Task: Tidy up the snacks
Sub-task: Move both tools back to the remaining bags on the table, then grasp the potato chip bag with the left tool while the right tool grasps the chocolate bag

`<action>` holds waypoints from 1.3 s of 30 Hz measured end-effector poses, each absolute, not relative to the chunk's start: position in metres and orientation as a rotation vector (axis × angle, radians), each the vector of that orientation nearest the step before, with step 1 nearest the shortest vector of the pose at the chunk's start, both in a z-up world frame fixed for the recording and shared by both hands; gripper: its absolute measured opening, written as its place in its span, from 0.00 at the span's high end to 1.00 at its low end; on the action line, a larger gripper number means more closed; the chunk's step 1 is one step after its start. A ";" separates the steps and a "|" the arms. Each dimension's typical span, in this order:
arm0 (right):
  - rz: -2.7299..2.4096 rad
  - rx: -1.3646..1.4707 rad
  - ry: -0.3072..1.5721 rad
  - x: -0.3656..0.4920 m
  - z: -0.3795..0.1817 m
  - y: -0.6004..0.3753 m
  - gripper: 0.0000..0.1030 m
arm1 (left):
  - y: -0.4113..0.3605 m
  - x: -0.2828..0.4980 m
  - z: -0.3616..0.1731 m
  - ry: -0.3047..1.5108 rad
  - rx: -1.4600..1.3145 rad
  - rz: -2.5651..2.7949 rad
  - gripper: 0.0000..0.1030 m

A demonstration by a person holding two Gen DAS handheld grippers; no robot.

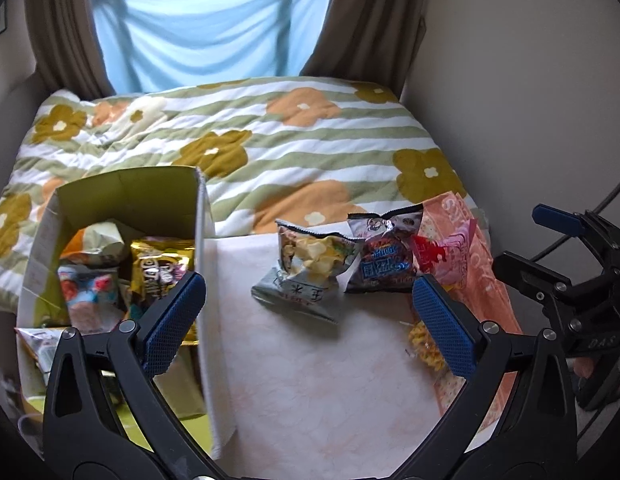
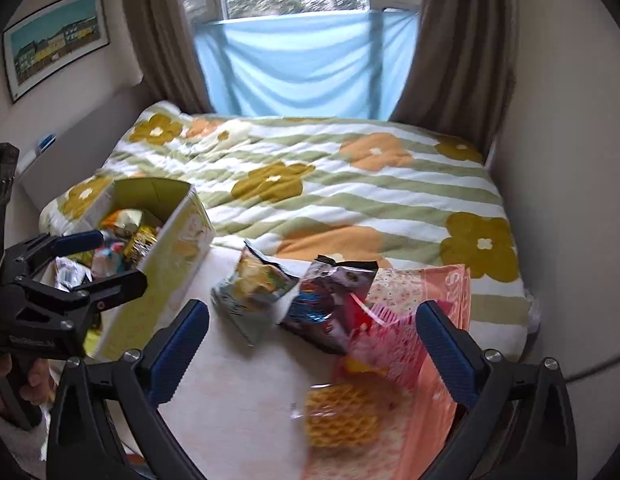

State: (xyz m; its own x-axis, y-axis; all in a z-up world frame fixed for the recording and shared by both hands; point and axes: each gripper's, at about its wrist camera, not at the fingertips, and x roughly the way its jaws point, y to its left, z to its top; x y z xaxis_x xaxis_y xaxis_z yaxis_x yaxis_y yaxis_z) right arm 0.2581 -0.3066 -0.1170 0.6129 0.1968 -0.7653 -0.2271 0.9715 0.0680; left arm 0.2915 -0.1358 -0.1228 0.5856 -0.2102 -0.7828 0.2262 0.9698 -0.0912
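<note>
While both tools gape, snack bags lie just beyond them.

Your left gripper is spread wide, blue pads well apart, gripping nothing. Your right gripper is likewise spread wide and empty. Your left hand grips its handle, with both grippers side by side.
</note>
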 end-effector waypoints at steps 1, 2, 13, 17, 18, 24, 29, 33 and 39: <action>0.257 -0.041 0.891 0.265 -0.121 -0.312 0.00 | -0.139 0.296 -0.125 0.919 0.023 -0.245 0.00; 0.278 -0.041 0.912 0.274 -0.127 -0.317 0.00 | -0.144 0.302 -0.130 0.931 0.029 -0.238 0.00; 0.437 0.002 1.140 0.358 -0.201 -0.326 0.00 | -0.170 0.366 -0.195 1.084 0.095 -0.195 0.00; 0.482 -0.011 1.221 0.381 -0.225 -0.322 0.00 | -0.179 0.383 -0.225 1.159 0.141 -0.222 0.00; 0.495 -0.013 1.240 0.386 -0.230 -0.321 0.00 | -0.180 0.386 -0.232 1.178 0.148 -0.227 0.00; 0.586 0.078 1.397 0.416 -0.264 -0.319 0.00 | -0.183 0.402 -0.263 1.246 0.195 -0.236 0.00; 0.598 0.039 1.462 0.422 -0.281 -0.308 0.00 | -0.183 0.415 -0.285 1.302 0.215 -0.229 0.00; 0.611 0.047 1.502 0.424 -0.296 -0.303 0.00 | -0.182 0.423 -0.302 1.342 0.202 -0.239 0.01; 0.632 -0.006 1.494 0.422 -0.298 -0.294 0.17 | -0.181 0.427 -0.312 1.351 0.202 -0.260 0.17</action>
